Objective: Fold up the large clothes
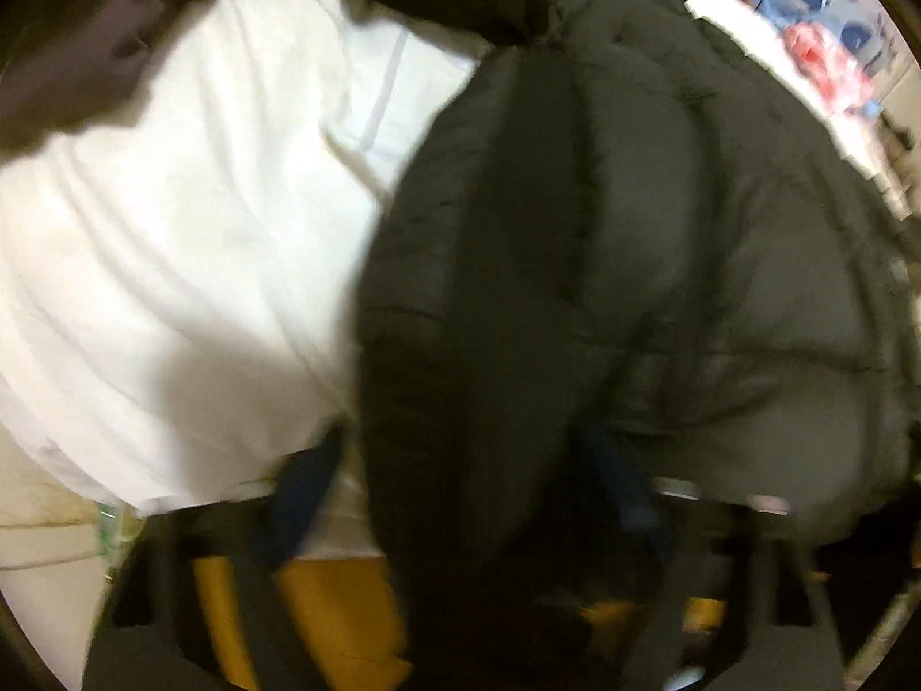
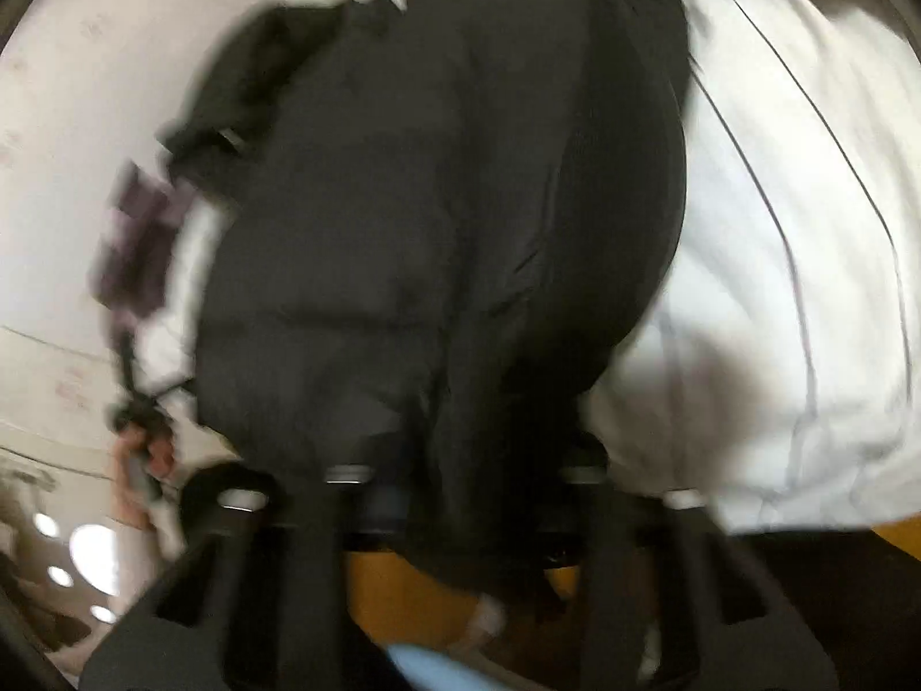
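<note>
dark quilted puffer jacket point(image 1: 604, 242) spread over white bedding point(image 1: 172, 219), filling the left wrist view from 12 o'clock down to 6 o'clock and out to 3 o'clock. one padded fold, perhaps a sleeve, running from 12 to 6 o'clock through the frame's middle. white bedding to the 9 o'clock side, creased, partly shadowed. brownish-grey cloth point(image 1: 109, 40) at 10 o'clock, lying on the bedding. patterned blue-and-red fabric point(image 1: 817, 17) at 2 o'clock, blurred. yellow-orange patch point(image 1: 339, 616) at 6 o'clock, below the bedding's edge; cannot tell what it is.

left tongs point(image 1: 460, 495) at 6 o'clock, partly closed, blue fingers point(image 1: 305, 495) standing either side of the jacket's dark fold, fabric between them; pressing or not, hard to tell through the blur.

in the right wrist view, same jacket point(image 2: 437, 219) at centre, white bedding point(image 2: 777, 265) toward 3 o'clock, pale wall or panel toward 9 o'clock. right tongs point(image 2: 466, 495) at 6 o'clock, closed down tight on the jacket's lower edge, dark fabric bunched between and hanging below. a hand point(image 2: 138, 478) at 8 o'clock, gripping a dark device. both views smeared with motion blur.
</note>
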Tool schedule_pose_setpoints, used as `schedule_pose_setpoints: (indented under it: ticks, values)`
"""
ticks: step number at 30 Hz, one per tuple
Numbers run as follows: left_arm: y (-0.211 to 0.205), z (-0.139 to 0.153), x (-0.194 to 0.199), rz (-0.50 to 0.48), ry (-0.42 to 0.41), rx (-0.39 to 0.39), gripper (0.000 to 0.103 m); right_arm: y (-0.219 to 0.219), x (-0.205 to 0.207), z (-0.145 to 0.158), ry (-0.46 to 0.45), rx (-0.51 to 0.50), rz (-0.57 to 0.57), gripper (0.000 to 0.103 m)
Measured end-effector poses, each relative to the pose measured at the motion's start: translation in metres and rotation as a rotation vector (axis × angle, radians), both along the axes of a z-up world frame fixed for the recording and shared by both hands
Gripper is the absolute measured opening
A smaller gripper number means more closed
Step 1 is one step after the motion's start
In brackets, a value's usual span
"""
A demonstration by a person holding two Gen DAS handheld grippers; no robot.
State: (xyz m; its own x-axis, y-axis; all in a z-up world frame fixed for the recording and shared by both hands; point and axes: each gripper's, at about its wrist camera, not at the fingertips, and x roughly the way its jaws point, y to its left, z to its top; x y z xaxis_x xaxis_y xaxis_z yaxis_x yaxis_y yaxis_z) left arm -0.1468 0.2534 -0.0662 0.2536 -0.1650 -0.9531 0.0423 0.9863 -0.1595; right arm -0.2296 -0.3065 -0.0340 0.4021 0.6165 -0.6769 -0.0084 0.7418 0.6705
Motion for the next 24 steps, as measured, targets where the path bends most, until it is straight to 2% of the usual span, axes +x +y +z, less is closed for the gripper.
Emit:
schedule_pose_setpoints:
  ticks: [1, 2, 5, 8, 9, 11, 13, 14, 15, 16, 17, 18, 20, 22, 23, 24]
  values:
    - [-0.002, 0.008, 0.000, 0.006, 0.007, -0.047, 0.033, -0.004, 0.003, 0.012, -0.043, 0.013, -0.010, 0.007]
    - [-0.004, 0.016, 0.000, -0.002, -0.009, -0.052, 0.023, -0.011, 0.005, 0.030, -0.091, 0.020, -0.023, 0.006]
    - [-0.011, 0.059, -0.008, -0.023, -0.083, -0.163, 0.014, -0.045, 0.005, 0.106, -0.267, 0.037, -0.082, 0.006]
    - [-0.020, 0.109, -0.028, -0.069, -0.171, -0.249, 0.014, -0.065, -0.013, 0.149, -0.351, 0.012, -0.099, 0.005]
    - [-0.021, 0.118, -0.033, -0.084, -0.182, -0.251, 0.014, -0.072, -0.022, 0.157, -0.364, 0.002, -0.093, 0.006]
    - [-0.024, 0.128, -0.047, -0.111, -0.194, -0.226, 0.014, -0.069, -0.035, 0.152, -0.332, -0.040, -0.040, 0.006]
    - [-0.027, 0.121, -0.059, -0.152, -0.167, -0.148, 0.014, -0.058, -0.050, 0.115, -0.183, -0.133, 0.090, 0.009]
    - [-0.028, 0.113, -0.062, -0.175, -0.138, -0.095, 0.017, -0.058, -0.061, 0.083, -0.081, -0.192, 0.140, 0.009]
    - [-0.025, 0.098, -0.066, -0.190, -0.099, -0.031, 0.019, -0.072, -0.071, 0.064, -0.022, -0.215, 0.145, 0.012]
    - [-0.019, 0.088, -0.067, -0.184, -0.070, 0.012, 0.031, -0.083, -0.077, 0.046, 0.027, -0.201, 0.129, 0.019]
    - [-0.013, 0.079, -0.067, -0.162, -0.051, 0.061, 0.047, -0.095, -0.080, 0.039, 0.036, -0.170, 0.097, 0.022]
    - [-0.003, 0.078, -0.069, -0.121, -0.061, 0.103, 0.051, -0.118, -0.084, 0.038, 0.017, -0.140, 0.023, 0.025]
    - [0.008, 0.090, -0.069, -0.068, -0.098, 0.117, 0.063, -0.158, -0.085, 0.046, -0.043, -0.095, -0.102, 0.031]
    - [0.005, 0.113, -0.065, -0.027, -0.209, 0.202, 0.070, -0.195, -0.075, 0.066, -0.115, -0.070, -0.231, 0.062]
    - [0.002, 0.121, -0.065, -0.018, -0.258, 0.242, 0.078, -0.218, -0.067, 0.080, -0.161, -0.103, -0.336, 0.067]
    - [-0.010, 0.133, -0.058, -0.015, -0.328, 0.274, 0.081, -0.226, -0.057, 0.089, -0.197, -0.126, -0.390, 0.068]
